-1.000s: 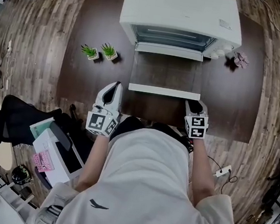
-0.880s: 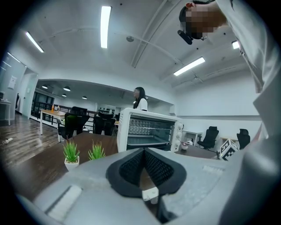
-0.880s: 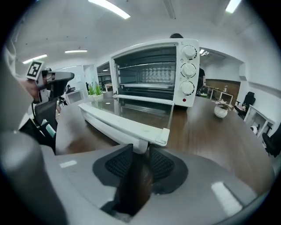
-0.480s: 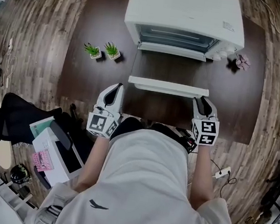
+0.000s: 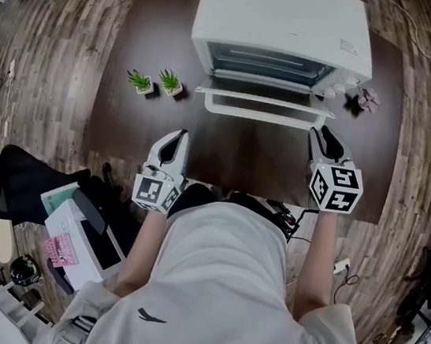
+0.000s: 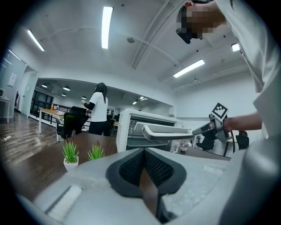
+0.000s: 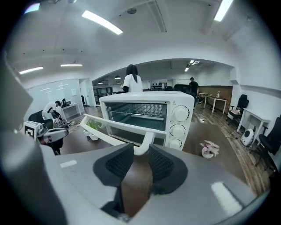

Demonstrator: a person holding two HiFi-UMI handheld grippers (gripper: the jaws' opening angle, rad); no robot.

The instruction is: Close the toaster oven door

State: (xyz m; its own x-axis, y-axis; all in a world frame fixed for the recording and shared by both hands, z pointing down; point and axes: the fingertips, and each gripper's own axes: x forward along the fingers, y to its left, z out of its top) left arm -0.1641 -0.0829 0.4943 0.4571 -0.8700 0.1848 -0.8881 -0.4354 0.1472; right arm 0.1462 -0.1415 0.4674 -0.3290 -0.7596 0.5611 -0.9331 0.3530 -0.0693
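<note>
A white toaster oven (image 5: 284, 22) stands at the far side of the dark table (image 5: 134, 128). Its glass door (image 5: 264, 96) hangs partly raised, tilted up toward the oven mouth. The white door handle (image 5: 262, 115) runs along the door's front edge. My right gripper (image 5: 324, 136) is at the handle's right end. In the right gripper view the handle's end post (image 7: 141, 145) sits between the pads, and the jaws (image 7: 140, 148) are closing on it. My left gripper (image 5: 174, 139) rests near the table's front edge, shut and holding nothing, well short of the door (image 6: 164, 132).
Two small potted plants (image 5: 155, 81) stand left of the oven. A pink flower ornament (image 5: 367, 97) lies at its right. A black chair (image 5: 23, 180) and boxes (image 5: 83, 236) stand on the floor at the left. A person (image 6: 97, 110) stands far behind.
The door has swung up from lying flat open to partly raised. My right gripper has moved forward and up with the handle. The left gripper has stayed put.
</note>
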